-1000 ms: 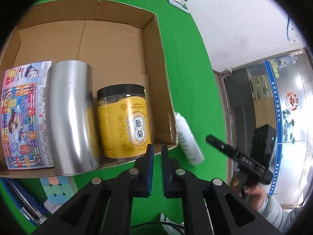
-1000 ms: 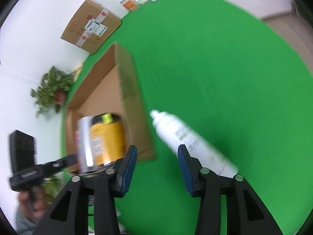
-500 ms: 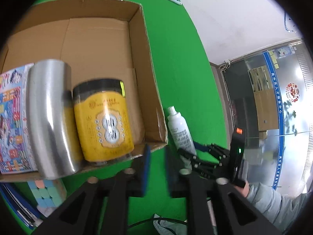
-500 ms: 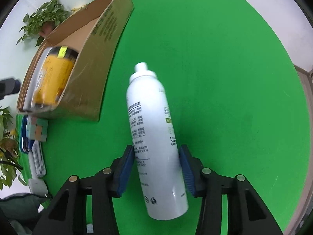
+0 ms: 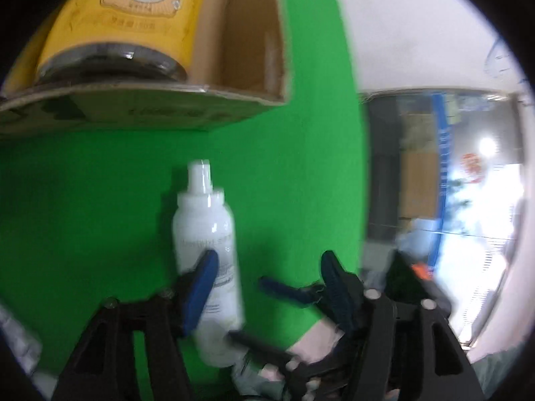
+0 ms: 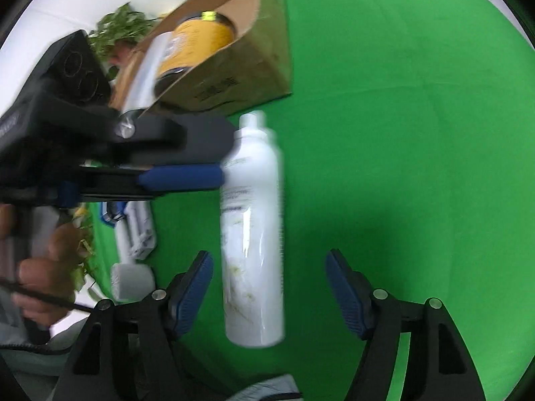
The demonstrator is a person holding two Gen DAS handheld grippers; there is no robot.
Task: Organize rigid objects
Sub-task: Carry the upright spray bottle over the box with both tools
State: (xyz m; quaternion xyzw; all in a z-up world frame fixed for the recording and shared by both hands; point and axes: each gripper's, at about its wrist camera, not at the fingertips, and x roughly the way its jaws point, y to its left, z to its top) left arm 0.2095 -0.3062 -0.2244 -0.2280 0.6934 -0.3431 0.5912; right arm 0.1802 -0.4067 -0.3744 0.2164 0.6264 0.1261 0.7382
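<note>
Both grippers spread: white spray bottle (image 6: 253, 230) lies between right gripper (image 6: 269, 289) pads, probably light, stiff, slick; grasp mid-body.

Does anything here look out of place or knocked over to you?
Yes: the white spray bottle lies flat on the green cloth, outside the cardboard box that holds the yellow jar. Both the left gripper and the right gripper are open around it. Nothing looks spilled or broken.
</note>
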